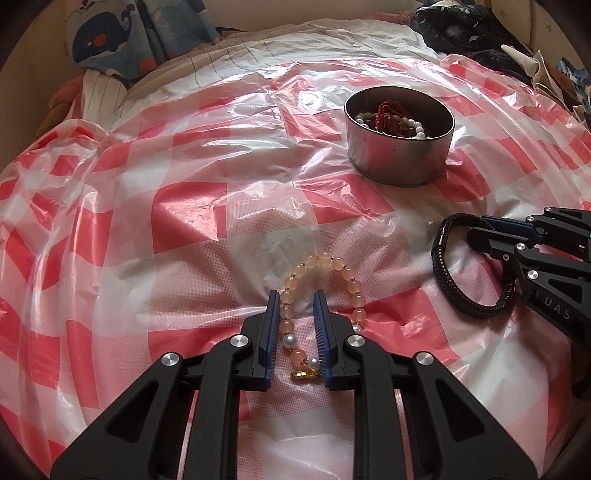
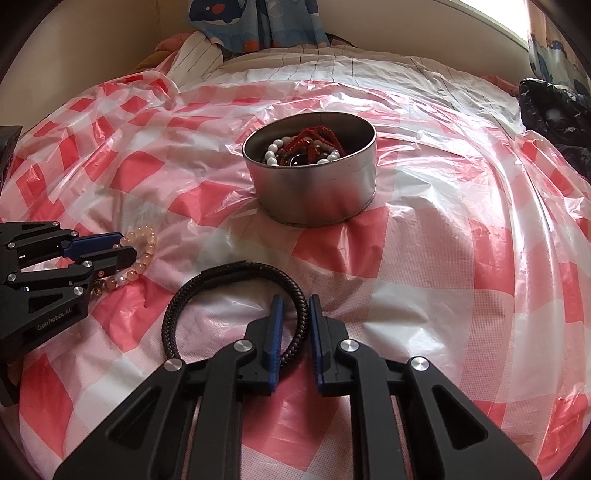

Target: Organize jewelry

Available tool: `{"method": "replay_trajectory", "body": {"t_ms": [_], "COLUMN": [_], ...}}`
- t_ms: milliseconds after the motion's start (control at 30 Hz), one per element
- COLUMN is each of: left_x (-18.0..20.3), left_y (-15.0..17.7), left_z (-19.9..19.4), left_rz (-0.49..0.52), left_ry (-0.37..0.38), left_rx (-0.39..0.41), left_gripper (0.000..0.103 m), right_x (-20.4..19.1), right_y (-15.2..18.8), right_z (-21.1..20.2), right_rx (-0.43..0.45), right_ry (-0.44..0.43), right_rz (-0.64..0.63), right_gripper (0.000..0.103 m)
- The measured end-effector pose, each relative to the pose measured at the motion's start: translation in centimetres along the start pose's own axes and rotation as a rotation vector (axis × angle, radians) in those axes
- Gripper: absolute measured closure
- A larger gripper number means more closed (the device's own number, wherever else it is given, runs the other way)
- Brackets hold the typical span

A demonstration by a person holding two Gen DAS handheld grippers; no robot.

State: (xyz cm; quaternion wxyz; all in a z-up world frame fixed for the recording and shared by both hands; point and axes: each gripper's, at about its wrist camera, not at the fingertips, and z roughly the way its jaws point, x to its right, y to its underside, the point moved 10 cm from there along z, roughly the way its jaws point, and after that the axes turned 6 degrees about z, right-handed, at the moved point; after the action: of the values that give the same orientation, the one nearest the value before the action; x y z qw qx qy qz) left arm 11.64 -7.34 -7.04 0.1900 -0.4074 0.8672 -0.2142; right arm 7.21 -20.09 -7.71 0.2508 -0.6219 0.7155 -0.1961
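The setting was a bedroom in a home. Under the left gripper a bed lay covered by a red-and-white checked plastic sheet, with striped bedding past it. Far ahead and to its left hung whale-print fabric; far ahead to its right sat a heap of dark clothes. A cream wall rose behind.

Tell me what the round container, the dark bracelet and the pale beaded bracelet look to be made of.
Round container: metal, probably tin, with a dull brushed silver wall and soft reflections.
Dark bracelet: black braided cord, possibly leather, with a visible woven texture and a smooth matte clasp section.
Pale beaded bracelet: translucent peach beads, stone or glass, with some pearl-like white beads and gold-coloured spacers.
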Motion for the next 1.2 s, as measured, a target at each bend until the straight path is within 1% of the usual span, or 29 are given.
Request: {"method": "replay_trajectory", "body": {"t_ms": [67,133,200,267,467,500,533,567,600,633,733,767,833,900,933,1033,1133,1200], "left_x": [0.0,-0.3,-0.4,-0.6,-0.5,-0.4,-0.1,0.3,0.7,0.9,1.1,1.0,0.8,0.6,0.6,1.2,2.1,2.8], "left_y": [0.0,0.0,0.1,0.1,0.1,0.1,0.1,0.0,0.0,-0.1,-0.9,-1.6,-3.1,-4.8,-5.8,-8.7,-11.6,-13.5], "left_z": [0.1,0.1,0.1,0.2,0.3,0.3,0.3,0.2,0.0,-0.1,-1.2,-2.0,-3.5,-4.7,-5.3,-6.3,-6.3,-5.8], "left_rz": [-0.002,-0.007,-0.016,-0.026,-0.008,-0.003,0.003,0.015,0.031,0.032,-0.035,-0.059,-0.111,-0.125,-0.136,-0.135,-0.13,-0.144], "left_ry": [0.001,-0.006,-0.018,-0.018,-0.028,-0.026,-0.01,0.002,0.003,0.009,0.088,0.114,0.192,0.216,0.243,0.282,0.308,0.358], "left_rx": [-0.001,-0.002,-0.002,-0.002,-0.003,-0.003,-0.003,-0.003,0.0,0.005,0.048,0.077,0.134,0.184,0.213,0.265,0.293,0.311], "left_gripper": [0.085,0.082,0.072,0.069,0.068,0.072,0.079,0.091,0.096,0.096,0.096,0.096,0.096,0.096,0.096,0.096,0.096,0.096], "right_x": [0.0,0.1,0.1,0.0,0.1,0.0,0.1,-0.1,-0.1,-0.2,-0.3,-0.3,-0.1,0.4,0.8,2.1,3.3,4.2], "right_y": [-0.1,-0.1,-0.1,-0.1,0.0,-0.1,0.0,0.0,0.0,-0.1,-0.5,-0.9,-1.7,-2.9,-3.6,-5.5,-7.1,-8.1], "right_z": [0.0,0.0,0.0,0.1,0.1,0.1,0.1,0.1,0.0,0.0,-0.6,-1.1,-2.1,-3.5,-4.3,-6.3,-7.1,-7.2], "right_rx": [0.0,-0.001,-0.001,-0.002,-0.004,-0.004,-0.004,-0.003,0.0,0.001,0.025,0.044,0.086,0.144,0.177,0.251,0.283,0.292], "right_ry": [0.002,0.002,0.002,0.002,0.001,-0.002,-0.007,-0.013,-0.02,-0.029,-0.075,-0.09,-0.104,-0.095,-0.089,-0.052,-0.033,-0.016], "right_rz": [0.002,0.002,0.001,0.0,-0.001,-0.001,-0.001,0.0,0.003,0.008,0.051,0.068,0.087,0.096,0.105,0.112,0.122,0.128], "right_gripper": [0.087,0.086,0.086,0.086,0.086,0.086,0.088,0.089,0.092,0.093,0.093,0.093,0.094,0.094,0.093,0.093,0.093,0.093]}}
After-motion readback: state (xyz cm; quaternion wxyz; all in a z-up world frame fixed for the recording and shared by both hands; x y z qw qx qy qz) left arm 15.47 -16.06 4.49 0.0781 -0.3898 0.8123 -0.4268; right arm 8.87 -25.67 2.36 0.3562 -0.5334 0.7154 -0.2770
